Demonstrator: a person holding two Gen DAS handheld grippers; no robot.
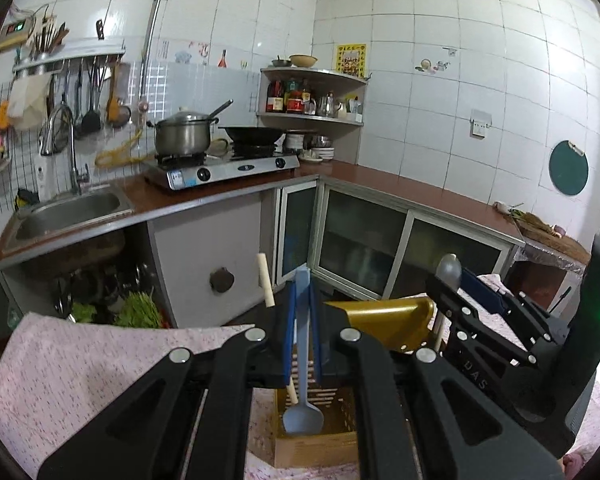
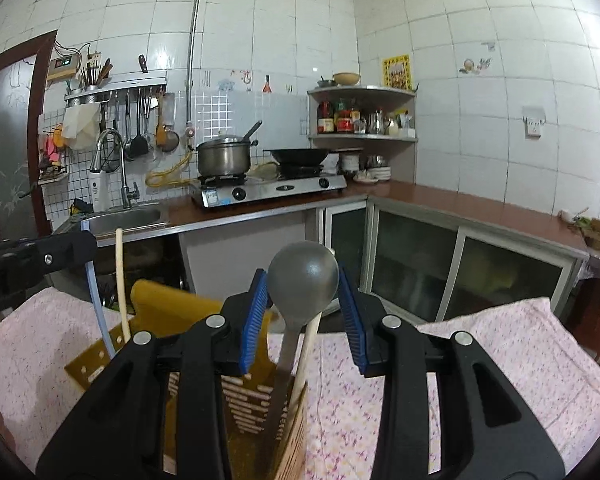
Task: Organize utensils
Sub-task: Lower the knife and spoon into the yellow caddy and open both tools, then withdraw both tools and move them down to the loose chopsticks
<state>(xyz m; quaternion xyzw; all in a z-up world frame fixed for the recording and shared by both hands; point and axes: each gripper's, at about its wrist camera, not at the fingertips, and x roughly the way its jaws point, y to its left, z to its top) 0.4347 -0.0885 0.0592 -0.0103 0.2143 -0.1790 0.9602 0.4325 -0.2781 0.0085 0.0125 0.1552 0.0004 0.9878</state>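
1. We are looking across a white-tiled kitchen with an L-shaped brown counter point(image 1: 228, 192); a sink point(image 1: 72, 212) is sitting at its left end, a two-burner stove point(image 1: 224, 166) in the middle, and a corner shelf point(image 1: 312, 96) is standing where the two runs meet.
2. We are working over a pink-patterned cloth point(image 2: 480, 360) covering the near surface.
3. A wooden utensil holder point(image 1: 320, 420) with a gold back plate is standing on the cloth near its front edge, between our two grippers.
4. Our left gripper point(image 1: 303, 292) is holding its blue pads clamped together on the handle of a light blue spoon point(image 1: 303, 416), whose bowl is hanging down inside the holder's front compartment.
5. Our right gripper point(image 2: 304, 308) is keeping its fingers partly apart around a grey spoon point(image 2: 303, 276); the round bowl is sitting up between the pads, the handle is reaching down into the holder, and we cannot tell whether the pads are pressing it.
6. A cream chopstick point(image 1: 266, 280) is leaning in the holder beside the blue spoon.
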